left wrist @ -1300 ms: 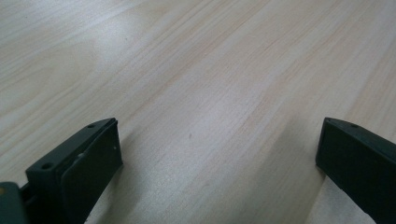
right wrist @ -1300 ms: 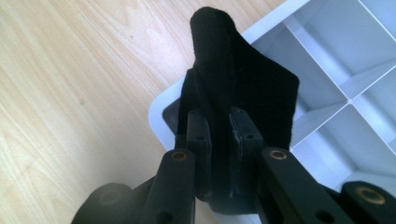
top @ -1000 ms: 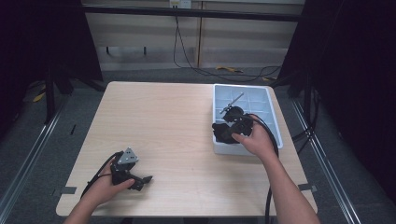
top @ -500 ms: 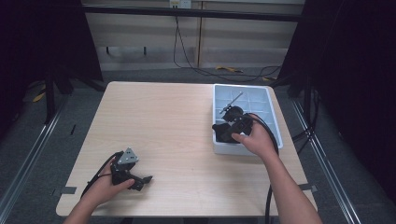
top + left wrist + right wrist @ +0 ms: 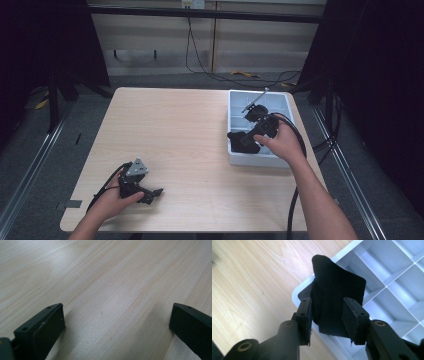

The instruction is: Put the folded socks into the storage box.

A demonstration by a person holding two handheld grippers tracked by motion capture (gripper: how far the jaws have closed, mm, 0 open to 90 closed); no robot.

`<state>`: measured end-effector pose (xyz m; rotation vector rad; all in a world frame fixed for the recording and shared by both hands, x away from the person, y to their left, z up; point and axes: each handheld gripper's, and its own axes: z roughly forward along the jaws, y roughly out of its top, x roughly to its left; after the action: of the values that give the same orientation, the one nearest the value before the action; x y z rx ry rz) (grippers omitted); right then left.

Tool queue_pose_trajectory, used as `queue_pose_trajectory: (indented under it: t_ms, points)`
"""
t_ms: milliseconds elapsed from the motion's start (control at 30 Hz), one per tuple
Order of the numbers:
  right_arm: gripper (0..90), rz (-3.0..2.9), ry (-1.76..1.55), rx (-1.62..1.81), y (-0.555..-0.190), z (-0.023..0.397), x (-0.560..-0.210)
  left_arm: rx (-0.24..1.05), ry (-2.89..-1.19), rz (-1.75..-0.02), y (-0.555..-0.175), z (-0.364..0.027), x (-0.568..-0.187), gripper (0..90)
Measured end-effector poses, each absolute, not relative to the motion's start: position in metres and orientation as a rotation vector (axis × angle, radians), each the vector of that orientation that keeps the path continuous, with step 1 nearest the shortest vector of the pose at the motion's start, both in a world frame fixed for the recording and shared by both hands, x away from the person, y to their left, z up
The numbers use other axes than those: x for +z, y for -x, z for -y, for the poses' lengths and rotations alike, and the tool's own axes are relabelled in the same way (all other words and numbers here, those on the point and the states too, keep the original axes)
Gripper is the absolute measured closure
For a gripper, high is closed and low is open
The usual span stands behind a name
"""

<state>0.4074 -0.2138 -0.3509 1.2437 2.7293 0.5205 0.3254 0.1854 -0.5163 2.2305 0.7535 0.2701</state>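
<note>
Right gripper view: right hand-held gripper [image 5: 327, 320], jaws just widened, has lifted black cloth [image 5: 337, 292].

A pale wooden table [image 5: 185, 145] with rounded corners stands on a grey carpeted floor [image 5: 45, 165]. Its grain runs in long light streaks, seen close up in the left gripper view. Behind the table, a light wall panel [image 5: 150, 45] crosses the back of the scene, and thin black cables [image 5: 192, 60] hang down in front of it and trail along the floor. A yellow cord [image 5: 245, 75] lies on the carpet by the wall. Metal rails [image 5: 30, 175] run along the floor on both sides, and dark curtains [image 5: 380, 75] close off the sides.
</note>
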Motion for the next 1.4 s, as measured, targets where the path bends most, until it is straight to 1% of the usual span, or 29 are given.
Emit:
queue_pose_trajectory:
  t_ms: [67,133,200,400,900,1133,1400]
  points:
    - [65.0,-2.728,-1.255,0.526,-0.409,0.215,-0.347,0.27,-2.23,-0.754,-0.325,-0.185,-0.516,0.0]
    - [69.8,-2.733,-1.257,0.507,-0.41,0.215,-0.345,0.27,-2.23,-0.754,-0.325,-0.185,-0.516,0.0]
    - [76.6,-2.736,-1.276,0.504,-0.412,0.215,-0.344,0.27,-2.231,-0.754,-0.325,-0.185,-0.516,0.0]
    - [89.9,-2.751,-1.309,0.445,-0.418,0.21,-0.345,0.27,-2.231,-0.753,-0.325,-0.185,-0.516,0.0]
    - [90.0,-2.767,-1.286,0.331,-0.43,0.198,-0.356,0.27,-2.234,-0.749,-0.325,-0.185,-0.516,0.0]
    - [90.0,-2.784,-1.3,0.297,-0.433,0.199,-0.374,0.267,-2.233,-0.748,-0.325,-0.185,-0.516,0.0]
    - [90.0,-2.824,-1.311,0.275,-0.429,0.202,-0.395,0.262,-2.229,-0.751,-0.324,-0.185,-0.516,0.0]
